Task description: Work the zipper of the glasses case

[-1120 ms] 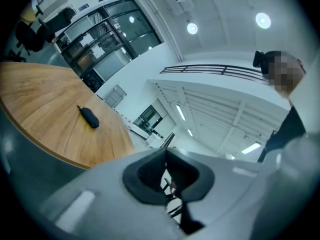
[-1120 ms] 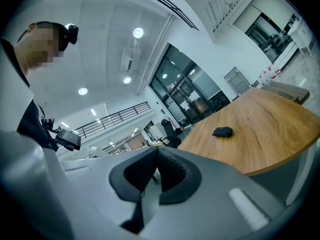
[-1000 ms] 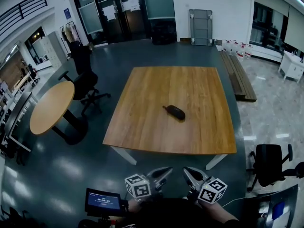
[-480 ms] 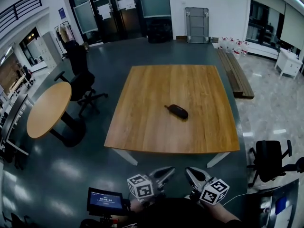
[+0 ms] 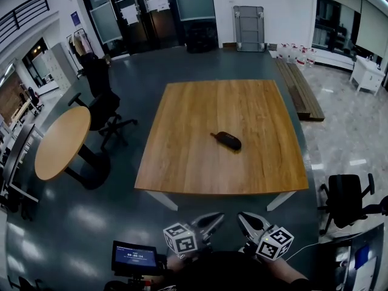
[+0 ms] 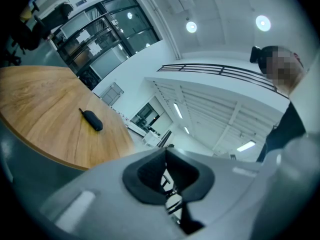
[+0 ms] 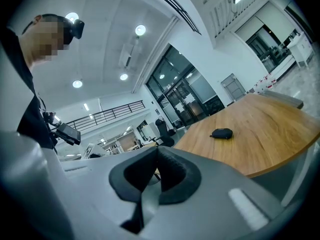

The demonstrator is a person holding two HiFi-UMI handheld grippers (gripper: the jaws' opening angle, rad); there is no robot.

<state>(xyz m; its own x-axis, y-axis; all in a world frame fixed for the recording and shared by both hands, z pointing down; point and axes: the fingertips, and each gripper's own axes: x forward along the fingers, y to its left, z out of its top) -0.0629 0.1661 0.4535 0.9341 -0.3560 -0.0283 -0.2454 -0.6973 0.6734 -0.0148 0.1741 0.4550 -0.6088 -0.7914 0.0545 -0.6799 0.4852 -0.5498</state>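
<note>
A dark, oval glasses case (image 5: 227,140) lies near the middle of the square wooden table (image 5: 182,162), lying flat, its zipper too small to make out. It also shows in the left gripper view as the case (image 6: 92,120) and in the right gripper view as the case (image 7: 221,133). My left gripper (image 5: 213,218) and right gripper (image 5: 244,218) hang side by side below the table's near edge, well short of the case. Both are shut with nothing between the jaws. The left gripper (image 6: 167,154) and right gripper (image 7: 156,153) each show closed pads.
A round wooden table (image 5: 60,141) and a black office chair (image 5: 106,111) stand to the left. Another black chair (image 5: 344,202) is at the right. Glass doors (image 5: 151,14) and a folded table (image 5: 248,26) line the far wall. A small screen (image 5: 133,258) sits near my left hand.
The head view has shifted slightly, so the table and case sit a little lower and rightward in the picture. Both grippers stay shut in the same place.
</note>
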